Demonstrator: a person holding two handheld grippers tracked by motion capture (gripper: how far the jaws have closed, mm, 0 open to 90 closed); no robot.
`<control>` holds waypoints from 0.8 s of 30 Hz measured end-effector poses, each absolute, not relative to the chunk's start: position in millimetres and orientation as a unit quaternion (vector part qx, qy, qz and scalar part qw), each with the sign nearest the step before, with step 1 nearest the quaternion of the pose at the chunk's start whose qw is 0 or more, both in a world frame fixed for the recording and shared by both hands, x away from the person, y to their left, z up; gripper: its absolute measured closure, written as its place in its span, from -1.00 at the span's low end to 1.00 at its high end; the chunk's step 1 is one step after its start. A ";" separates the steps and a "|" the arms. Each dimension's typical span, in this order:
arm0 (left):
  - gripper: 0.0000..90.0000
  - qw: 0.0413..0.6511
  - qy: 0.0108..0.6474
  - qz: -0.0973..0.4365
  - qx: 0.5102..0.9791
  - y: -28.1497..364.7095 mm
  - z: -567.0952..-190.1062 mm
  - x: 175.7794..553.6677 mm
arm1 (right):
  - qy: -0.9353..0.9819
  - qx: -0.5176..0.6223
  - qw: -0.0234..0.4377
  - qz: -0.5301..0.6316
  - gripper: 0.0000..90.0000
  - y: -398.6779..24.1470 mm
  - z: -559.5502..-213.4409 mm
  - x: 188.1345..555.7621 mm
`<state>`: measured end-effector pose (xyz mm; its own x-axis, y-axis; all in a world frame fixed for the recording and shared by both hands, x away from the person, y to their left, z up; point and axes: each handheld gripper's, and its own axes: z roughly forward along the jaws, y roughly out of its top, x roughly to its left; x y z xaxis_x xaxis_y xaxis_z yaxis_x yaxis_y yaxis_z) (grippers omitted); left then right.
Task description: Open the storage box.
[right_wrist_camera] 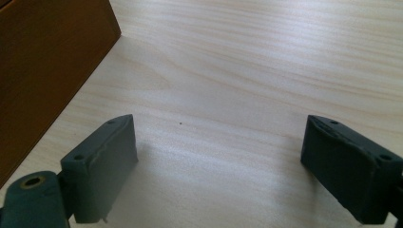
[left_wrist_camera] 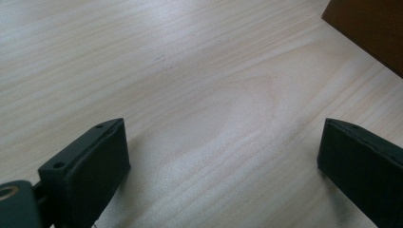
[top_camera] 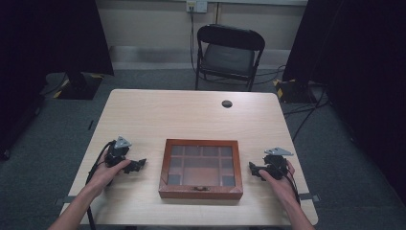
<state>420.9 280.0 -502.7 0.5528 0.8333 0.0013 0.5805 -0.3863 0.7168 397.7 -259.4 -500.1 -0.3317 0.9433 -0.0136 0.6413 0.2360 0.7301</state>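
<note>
On the pale wooden table [top_camera: 143, 115], I am resting both grippers beside a closed wooden box [top_camera: 201, 168] lying centred near my edge. Left gripper [top_camera: 138, 165] and right gripper [top_camera: 253, 168] are flanking it, jaws spread wide, gripping nothing.

We hold our left claw [top_camera: 135, 166] and right claw [top_camera: 254, 169] low over the counter [top_camera: 191, 115], forearms reaching in, jaws spread wide and empty, pointing inward.

A black folding chair [top_camera: 229, 53] stands beyond the wooden table [top_camera: 191, 112].
</note>
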 end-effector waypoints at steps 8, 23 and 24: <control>-0.94 0.343 0.435 0.184 0.812 280.0 -502.7 421.0 | 0.758 0.521 0.239 0.311 -0.60 -257.9 -490.8 398.2; -0.95 0.341 0.434 0.186 0.813 280.2 -502.6 421.2 | 0.765 0.463 0.202 0.399 -0.32 -247.9 -443.2 386.7; -0.95 0.341 0.434 0.186 0.813 280.2 -502.5 421.2 | 0.771 0.447 0.184 0.415 -0.24 -244.4 -437.6 384.7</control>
